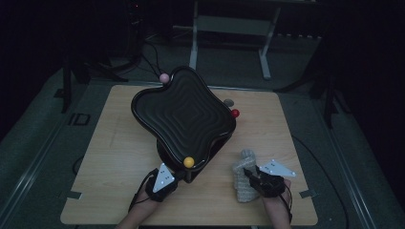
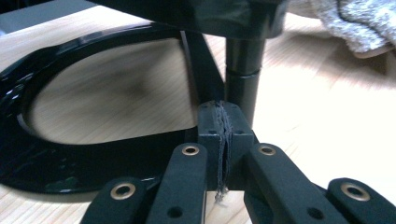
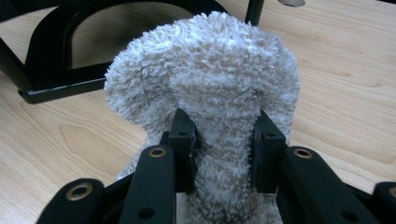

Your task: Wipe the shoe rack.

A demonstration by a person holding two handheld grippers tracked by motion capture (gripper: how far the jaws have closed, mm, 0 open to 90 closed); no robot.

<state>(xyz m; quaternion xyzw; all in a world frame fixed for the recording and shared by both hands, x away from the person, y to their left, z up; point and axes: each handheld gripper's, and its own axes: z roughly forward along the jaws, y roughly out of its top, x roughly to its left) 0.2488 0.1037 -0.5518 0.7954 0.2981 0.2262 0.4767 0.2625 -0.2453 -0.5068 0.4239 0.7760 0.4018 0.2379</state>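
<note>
A: Any writing or brand on anything?

B: None I can read. The black wavy tray [image 1: 184, 114] is plain gloss, ridged in rings, tilted on its black stand [image 2: 56, 140].

A: And the cloth?

B: A fluffy off-white towel [image 1: 244, 175], bunched into a soft upright lump with a looped, terry-like pile. It sits on the desk [image 1: 114, 157] just right of the tray's stand, near the front edge. Its long axis runs roughly front to back, away from the person, and the rounded top leans toward the tray.

A: Who has it?

B: The right hand-held gripper [image 3: 223, 147]: its jaws pinch a fold of the towel between them.

A: The left one?

B: The left hand-held gripper [image 2: 223, 135] has its jaws pressed flat together with nothing between them, right at the stand's post, under the tray's front corner by the yellow ball [image 1: 189, 162]. A pink ball [image 1: 164, 77] sits at the tray's far corner, a red ball [image 1: 235, 113] at its right corner.
</note>
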